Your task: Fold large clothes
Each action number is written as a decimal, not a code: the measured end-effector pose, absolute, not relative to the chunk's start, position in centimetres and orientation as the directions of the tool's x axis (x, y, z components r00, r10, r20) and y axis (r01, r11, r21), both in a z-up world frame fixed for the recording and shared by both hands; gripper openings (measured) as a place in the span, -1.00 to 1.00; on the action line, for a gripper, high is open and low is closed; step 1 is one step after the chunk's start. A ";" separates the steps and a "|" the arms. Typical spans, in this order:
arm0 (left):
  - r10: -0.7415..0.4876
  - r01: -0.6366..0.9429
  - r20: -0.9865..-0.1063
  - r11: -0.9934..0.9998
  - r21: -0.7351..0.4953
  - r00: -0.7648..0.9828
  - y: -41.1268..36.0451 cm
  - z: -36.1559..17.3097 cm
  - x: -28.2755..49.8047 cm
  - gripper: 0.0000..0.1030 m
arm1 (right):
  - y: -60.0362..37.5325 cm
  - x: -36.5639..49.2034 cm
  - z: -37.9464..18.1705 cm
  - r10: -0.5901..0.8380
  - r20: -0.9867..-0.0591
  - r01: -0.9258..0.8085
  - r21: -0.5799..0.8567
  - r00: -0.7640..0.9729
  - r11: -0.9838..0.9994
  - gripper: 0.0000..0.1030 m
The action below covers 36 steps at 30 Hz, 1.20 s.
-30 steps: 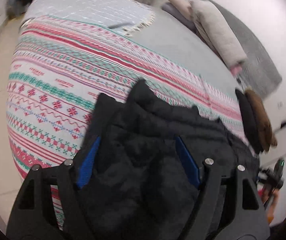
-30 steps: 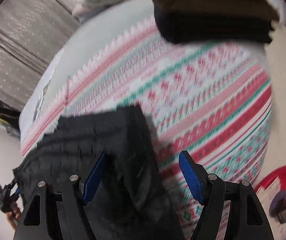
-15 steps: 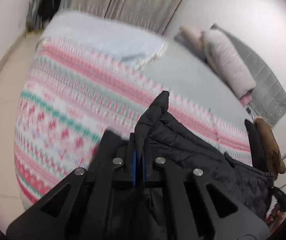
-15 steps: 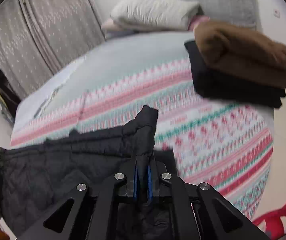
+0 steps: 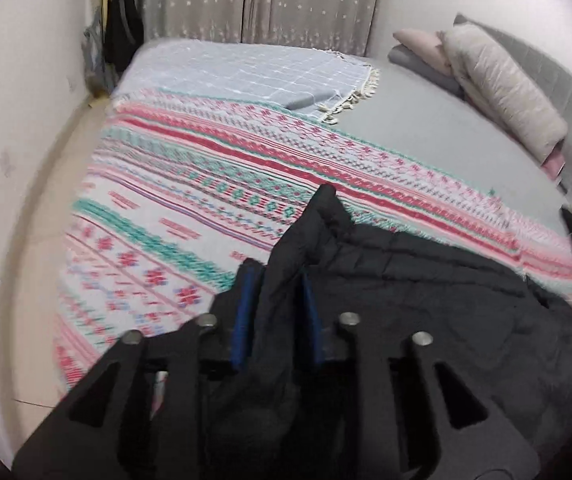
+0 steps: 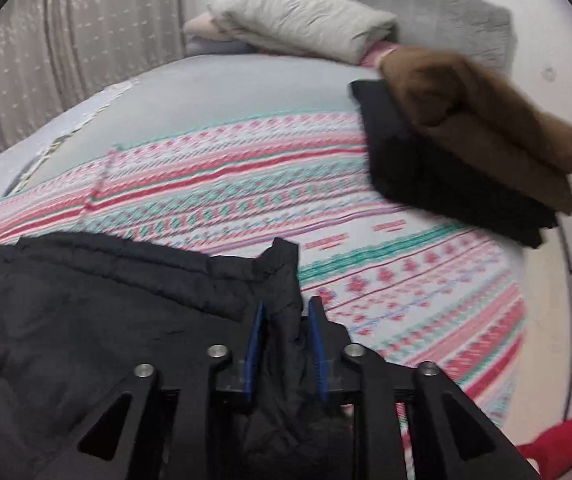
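A black quilted jacket (image 5: 426,280) lies across the near edge of a bed with a pink, red and teal patterned blanket (image 5: 206,184). My left gripper (image 5: 276,276) has its blue pads around one corner of the jacket, which sticks up between them; the jaws stand slightly apart around the thick fabric. In the right wrist view the jacket (image 6: 86,300) spreads to the left, and my right gripper (image 6: 286,306) holds its other corner the same way, over the blanket (image 6: 246,168).
A folded black garment (image 6: 426,176) with a folded brown one (image 6: 486,120) on top sits at the bed's right side. Pillows (image 5: 498,80) lie at the headboard. A pale blue checked throw (image 5: 246,76) covers the far end. Curtains (image 5: 262,0) hang behind. Something red (image 6: 566,440) is at the lower right.
Both grippers went from open over the jacket to closed on its corners, then lifted them. Now the jaws stand slightly wider than half a second ago, with fabric still between them.
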<state>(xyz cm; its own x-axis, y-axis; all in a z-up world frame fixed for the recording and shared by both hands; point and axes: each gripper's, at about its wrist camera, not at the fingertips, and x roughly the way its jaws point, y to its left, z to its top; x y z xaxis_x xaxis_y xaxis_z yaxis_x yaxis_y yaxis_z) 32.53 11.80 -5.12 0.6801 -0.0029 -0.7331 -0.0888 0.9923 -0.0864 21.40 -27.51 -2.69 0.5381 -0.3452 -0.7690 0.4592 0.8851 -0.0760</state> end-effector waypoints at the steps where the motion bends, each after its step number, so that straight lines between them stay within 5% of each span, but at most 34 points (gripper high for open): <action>1: 0.004 -0.067 -0.725 0.996 -0.058 0.689 11.3 -4.5 31.8 0.07 | -27.1 21.2 -2.0 -0.380 -0.756 0.474 -0.105 0.533 0.874 -0.32; 4: -0.024 0.036 -0.665 0.999 0.003 0.747 8.7 -2.0 28.4 0.54 | -24.9 19.9 0.7 -0.442 -0.682 0.473 -0.158 0.582 0.867 0.06; 8: -0.130 0.178 -0.660 0.984 0.006 0.740 5.4 -1.0 25.9 0.64 | -21.1 18.6 2.9 -0.348 -0.643 0.388 -0.084 0.683 0.918 0.35; 14: -0.195 0.283 -0.751 0.959 -0.011 0.631 2.6 -5.2 26.1 0.67 | -16.3 19.1 0.6 -0.135 -0.733 0.202 0.004 0.667 0.979 0.37; 23: -0.092 0.186 -0.763 0.982 0.037 0.640 7.1 -5.4 26.1 0.73 | -21.1 17.5 -1.8 -0.166 -0.789 0.292 0.017 0.592 0.956 0.38; 29: 0.041 0.064 -0.778 0.993 0.104 0.627 10.1 -3.6 24.8 0.73 | -24.8 14.8 -1.4 -0.359 -0.790 0.437 -0.130 0.497 0.890 0.38; 33: -0.007 0.026 -0.795 1.000 0.012 0.606 12.1 -1.8 22.6 0.73 | -25.3 12.4 0.9 -0.269 -0.797 0.458 0.011 0.541 0.889 0.38; 36: -0.157 0.019 -0.809 0.984 -0.178 0.567 14.2 -1.4 20.6 0.73 | -23.6 10.9 2.8 -0.173 -0.776 0.397 0.107 0.607 0.911 0.39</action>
<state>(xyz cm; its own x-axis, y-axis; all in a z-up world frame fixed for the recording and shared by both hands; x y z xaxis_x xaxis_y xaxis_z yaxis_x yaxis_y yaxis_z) 20.60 14.19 -1.42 0.5671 -0.1571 -0.8086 0.0188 0.9839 -0.1780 10.95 -23.59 2.83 0.6067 -0.1730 -0.7759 0.3971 0.9115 0.1073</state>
